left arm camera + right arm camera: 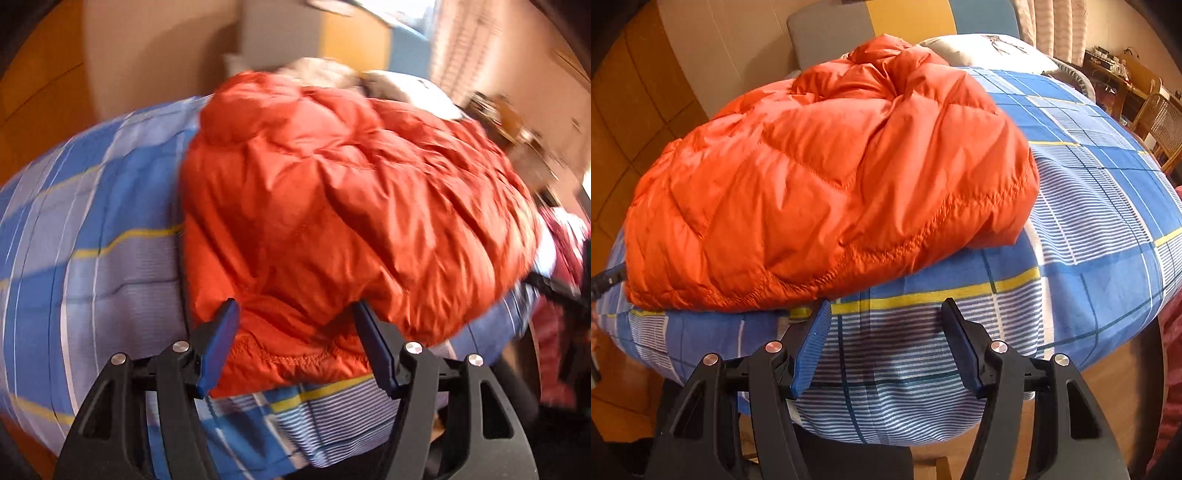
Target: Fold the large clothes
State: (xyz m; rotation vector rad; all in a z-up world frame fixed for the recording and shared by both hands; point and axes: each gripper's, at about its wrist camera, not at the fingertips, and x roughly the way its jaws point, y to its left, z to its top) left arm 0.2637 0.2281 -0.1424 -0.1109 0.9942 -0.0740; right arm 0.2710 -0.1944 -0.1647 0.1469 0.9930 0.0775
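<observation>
Both grippers stand released: our left gripper [295, 314] straddles the stitched hem of the orange quilted down jacket [827, 184], our right gripper [886, 314] hovers just beside that hem over the blue plaid bedsheet [1089, 206]. The jacket lies bunched on the bed. We judge a clean fold needs both hem corners pinched evenly, then lifted together.

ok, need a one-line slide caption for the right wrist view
Right gripper open above the blue plaid bedsheet, just short of the stitched hem of the rumpled orange puffer jacket.
</observation>
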